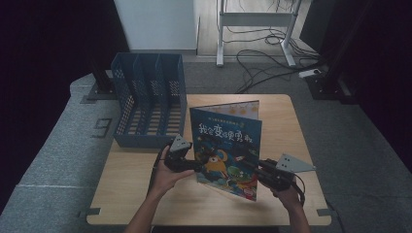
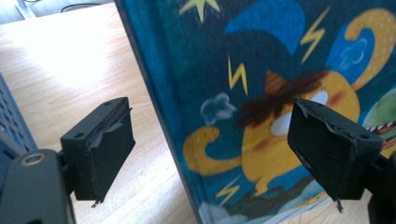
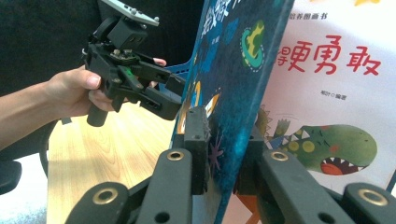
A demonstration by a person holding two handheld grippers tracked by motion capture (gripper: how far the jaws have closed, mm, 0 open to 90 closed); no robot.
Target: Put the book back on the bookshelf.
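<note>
Book: picture book [image 1: 226,141] with a dark blue cover, yellow cartoon creature and lightning bolts; stands upright and partly open on the table [image 1: 141,194], near the middle, cover facing the person.
Inner page: white page with red characters and a green dinosaur [image 3: 336,93], seen behind the cover in the right gripper view.
Right gripper: right gripper [image 1: 265,171] at the book's lower right edge; jaws closed tight on the blue cover, one pad on each face, seen clearly in its own view [image 3: 224,154].
Left gripper: left gripper [image 1: 190,164] at the book's lower left edge; jaws wide apart [image 2: 210,144], straddling the spine edge of the cover, one jaw over bare table, the other in front of the yellow creature. Pads not pressing the book; nothing held.
Left hand: left hand [image 3: 74,93] wraps the gripper's handle, forearm coming from the near table edge.
File rack: blue mesh rack [image 1: 148,99] with upright dividers, on the far left corner of the table, just left of the book and apart from it.
Floor: grey carpet, cables [image 1: 262,63] and a white desk frame beyond the table.
</note>
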